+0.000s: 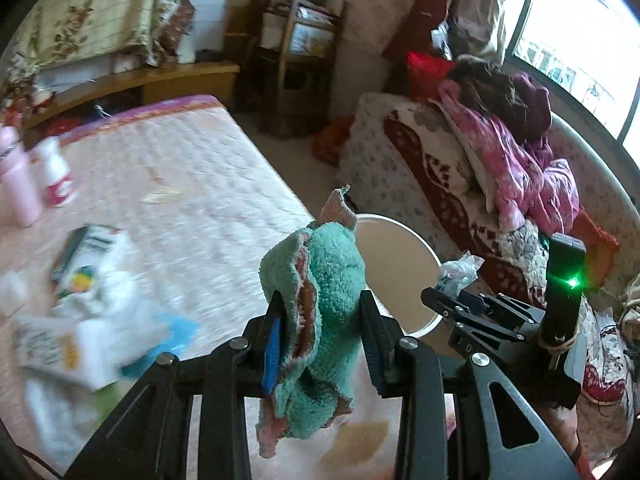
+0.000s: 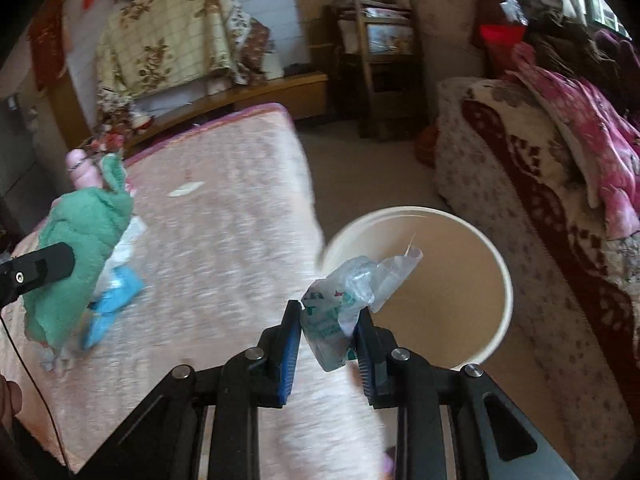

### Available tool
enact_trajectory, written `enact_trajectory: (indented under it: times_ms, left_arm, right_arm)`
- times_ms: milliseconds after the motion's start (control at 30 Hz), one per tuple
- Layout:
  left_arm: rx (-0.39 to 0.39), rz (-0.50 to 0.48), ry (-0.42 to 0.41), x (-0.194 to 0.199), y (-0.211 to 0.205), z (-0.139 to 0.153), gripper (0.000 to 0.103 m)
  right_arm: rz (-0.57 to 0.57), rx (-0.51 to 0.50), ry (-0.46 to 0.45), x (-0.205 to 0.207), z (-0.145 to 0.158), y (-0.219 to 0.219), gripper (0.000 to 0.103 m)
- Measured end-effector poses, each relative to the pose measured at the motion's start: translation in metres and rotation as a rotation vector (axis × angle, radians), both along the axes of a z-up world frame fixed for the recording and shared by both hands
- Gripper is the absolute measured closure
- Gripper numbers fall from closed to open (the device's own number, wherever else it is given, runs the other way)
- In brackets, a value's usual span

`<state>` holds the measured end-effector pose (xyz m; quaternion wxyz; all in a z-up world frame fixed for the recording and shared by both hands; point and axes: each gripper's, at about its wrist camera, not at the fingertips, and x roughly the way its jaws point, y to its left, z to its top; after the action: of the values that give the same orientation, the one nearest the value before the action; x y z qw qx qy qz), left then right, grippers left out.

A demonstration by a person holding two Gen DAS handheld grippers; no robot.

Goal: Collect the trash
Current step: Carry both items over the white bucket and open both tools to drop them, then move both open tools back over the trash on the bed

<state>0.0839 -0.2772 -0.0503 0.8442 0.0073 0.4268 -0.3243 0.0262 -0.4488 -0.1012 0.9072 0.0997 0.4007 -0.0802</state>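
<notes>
My left gripper (image 1: 320, 312) is shut on a crumpled green towel (image 1: 320, 300) with pink edging, held above the edge of the pink mattress (image 1: 192, 184). In the right wrist view the same green towel (image 2: 76, 248) hangs at the far left. My right gripper (image 2: 330, 320) is shut on a crumpled clear plastic wrapper (image 2: 344, 304) with green print, right at the near rim of the cream round bin (image 2: 496, 332). From the left wrist camera the right gripper (image 1: 444, 300) with its plastic wrapper (image 1: 458, 272) shows at the bin (image 1: 400, 264), which stands on the floor beside the mattress.
Loose paper boxes and wrappers (image 1: 84, 280), a blue scrap (image 1: 176, 332) and two pink-white bottles (image 1: 56, 180) lie on the mattress at the left. A sofa piled with pink bedding (image 1: 516, 160) stands right of the bin. Wooden furniture (image 1: 296, 60) lines the far wall.
</notes>
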Motion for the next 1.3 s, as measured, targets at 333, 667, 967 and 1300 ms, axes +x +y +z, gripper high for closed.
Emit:
enact_trajectory:
  times_ms: [333, 667, 967, 1300]
  left_arm:
    - [-0.025, -0.038, 0.106, 0.045, -0.083, -0.041, 0.063]
    - [-0.069, 0.021, 0.129, 0.051, -0.078, -0.044, 0.042]
    - [-0.008, 0.118, 0.034, 0.03, -0.024, -0.021, 0.042]
    - [-0.034, 0.146, -0.046, -0.001, 0.041, 0.011, 0.036]
  right_arm:
    - [-0.122, 0.033, 0.048, 0.025, -0.031, -0.082, 0.071]
    - [-0.191, 0.082, 0.057, 0.024, -0.045, -0.1, 0.024]
    - [-0.182, 0.048, 0.028, 0.018, -0.034, -0.084, 0.024]
    - [-0.096, -0.022, -0.026, 0.006, 0.0, -0.015, 0.024]
